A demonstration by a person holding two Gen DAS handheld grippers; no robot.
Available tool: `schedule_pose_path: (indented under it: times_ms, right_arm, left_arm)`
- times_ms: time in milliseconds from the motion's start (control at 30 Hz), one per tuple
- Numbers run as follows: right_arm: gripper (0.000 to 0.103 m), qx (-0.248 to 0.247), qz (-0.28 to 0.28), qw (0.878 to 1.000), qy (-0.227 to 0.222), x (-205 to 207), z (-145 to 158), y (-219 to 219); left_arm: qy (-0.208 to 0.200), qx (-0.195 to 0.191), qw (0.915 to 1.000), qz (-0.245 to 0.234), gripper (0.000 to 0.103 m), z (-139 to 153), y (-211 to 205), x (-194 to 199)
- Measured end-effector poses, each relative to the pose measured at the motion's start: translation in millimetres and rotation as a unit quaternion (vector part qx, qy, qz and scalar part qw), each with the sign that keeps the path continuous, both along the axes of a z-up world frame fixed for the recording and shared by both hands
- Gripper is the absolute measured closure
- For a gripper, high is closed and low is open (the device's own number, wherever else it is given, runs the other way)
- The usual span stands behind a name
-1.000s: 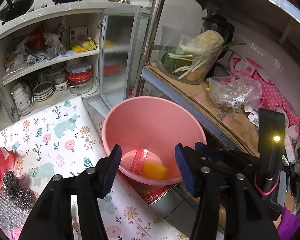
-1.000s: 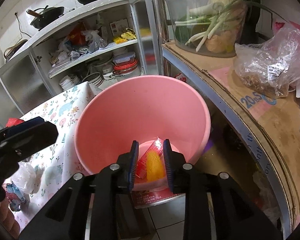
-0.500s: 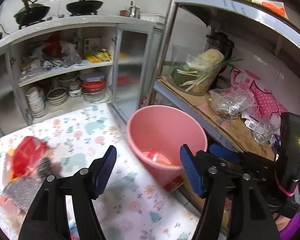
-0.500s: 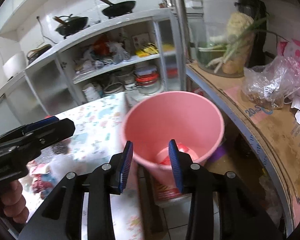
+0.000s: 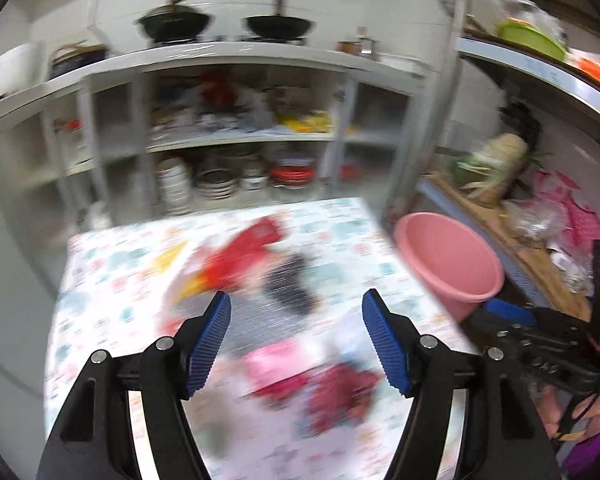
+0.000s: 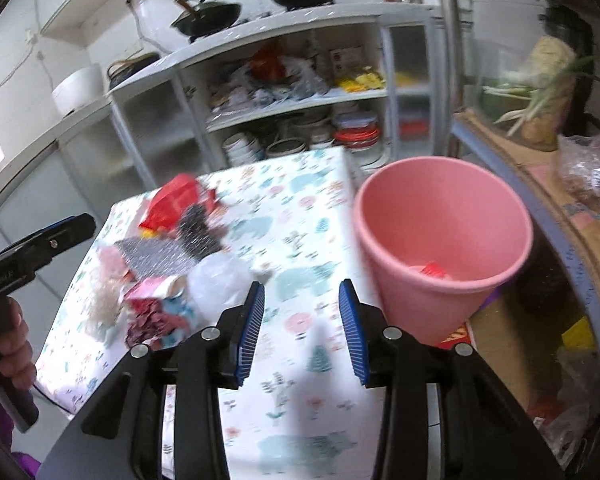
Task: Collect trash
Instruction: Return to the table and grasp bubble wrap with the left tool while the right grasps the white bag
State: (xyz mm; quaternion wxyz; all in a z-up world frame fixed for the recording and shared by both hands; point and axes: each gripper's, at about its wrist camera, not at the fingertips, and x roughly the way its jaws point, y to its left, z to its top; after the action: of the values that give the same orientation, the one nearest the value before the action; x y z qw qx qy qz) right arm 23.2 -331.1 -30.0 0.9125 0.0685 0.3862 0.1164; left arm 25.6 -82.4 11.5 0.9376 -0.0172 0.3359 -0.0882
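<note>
A pink bin (image 6: 444, 248) stands on the floor at the right edge of a table with a flowered cloth (image 6: 292, 264); red wrappers lie at its bottom. It also shows in the left wrist view (image 5: 452, 264). A pile of trash lies on the cloth: a red bag (image 6: 172, 200), a silver scouring pad (image 6: 156, 258), a clear plastic bag (image 6: 220, 280), crumpled red and pink wrappers (image 6: 156, 308). My left gripper (image 5: 296, 344) is open and empty above the blurred pile. My right gripper (image 6: 302, 332) is open and empty over the cloth, left of the bin.
An open white cupboard (image 6: 300, 92) with bowls, plates and packets stands behind the table. A metal rack (image 6: 548, 184) on the right holds vegetables in a tub and a plastic bag. Woks sit on the cupboard top.
Both grippers have pulled back and swung left from the bin to the table. The right gripper's jaws have spread wider. The left view is motion-blurred now.
</note>
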Motion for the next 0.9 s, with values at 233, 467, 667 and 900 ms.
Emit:
schedule_pose_path:
  times_ms: [233,467,667,900]
  right_arm:
    - [0.063,0.007,0.050,0.998,0.024,3,-10,43]
    - [0.063,0.008,0.051,0.998,0.037,18,-13,56]
    - [0.063,0.001,0.047,0.998,0.045,33,-16,60]
    - [0.054,0.013,0.052,0.996,0.068,41,-25,63]
  left_arm:
    - [0.050,0.010,0.9951,0.084,0.036,-37,77,-15]
    - [0.093,-0.002,0.9914,0.091,0.036,-68,88,-16]
    - [0.105,-0.004,0.9916,0.075,0.036,-78,78,-3]
    - [0.119,-0.009,0.9904,0.070,0.065,-88,82,-3]
